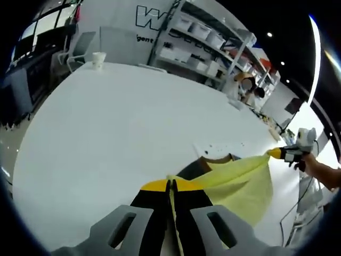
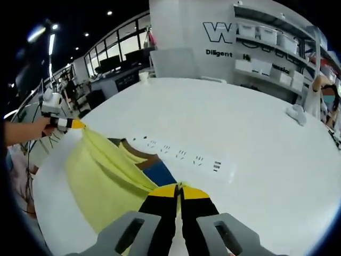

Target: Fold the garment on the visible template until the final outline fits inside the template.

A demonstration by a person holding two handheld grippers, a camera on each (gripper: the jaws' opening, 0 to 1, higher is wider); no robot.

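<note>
A pale yellow garment (image 1: 242,178) hangs stretched in the air between both grippers above the white table (image 1: 117,117). My left gripper (image 1: 170,184) is shut on one corner of it. My right gripper (image 1: 273,153), held by a hand, pinches the far corner. In the right gripper view, my right gripper (image 2: 178,188) is shut on the garment (image 2: 101,170), and the left gripper (image 2: 79,124) holds the other end. Under the cloth lies the template (image 2: 157,172), showing brown and blue patches. A white strip with black marks (image 2: 184,154) lies along it, also visible as the strip (image 1: 224,146).
A white cup (image 1: 98,57) stands at the table's far edge beside a chair (image 1: 80,48). Shelves with white bins (image 2: 277,48) line the back wall. A person (image 2: 326,96) sits at the far right, and a small white object (image 2: 295,113) lies on the table nearby.
</note>
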